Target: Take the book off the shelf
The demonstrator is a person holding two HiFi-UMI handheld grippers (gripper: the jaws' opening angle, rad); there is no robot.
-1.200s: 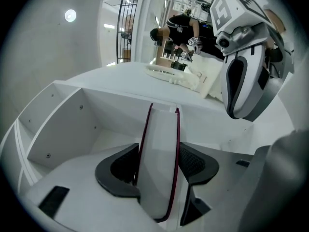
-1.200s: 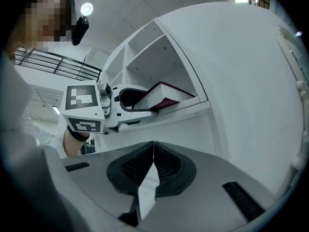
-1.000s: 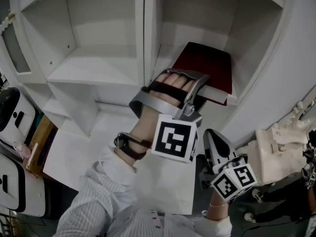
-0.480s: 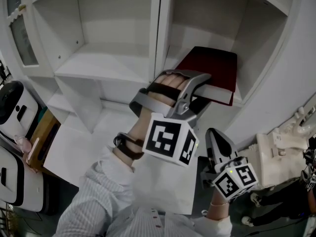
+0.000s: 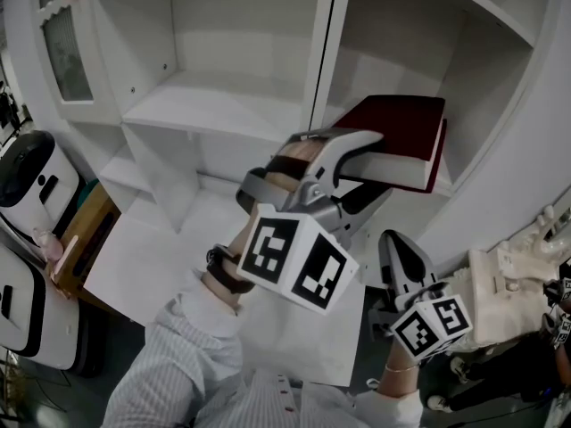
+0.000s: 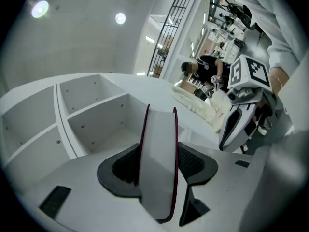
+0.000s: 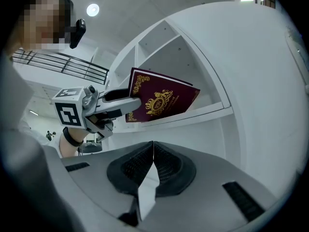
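One dark red book (image 5: pixel 403 130) is clamped across its thickness in the left gripper (image 5: pixel 366 169) and tilted at the front edge of the shelf's (image 5: pixel 223 114) right compartment. Two grippers are counted. The right gripper (image 5: pixel 399 255) is held level below the shelf, jaws together and empty.

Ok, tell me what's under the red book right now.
The white shelf board lies under the red book, which tilts up, clamped at its near edge by the left gripper. Whether its far end touches the board is hidden.
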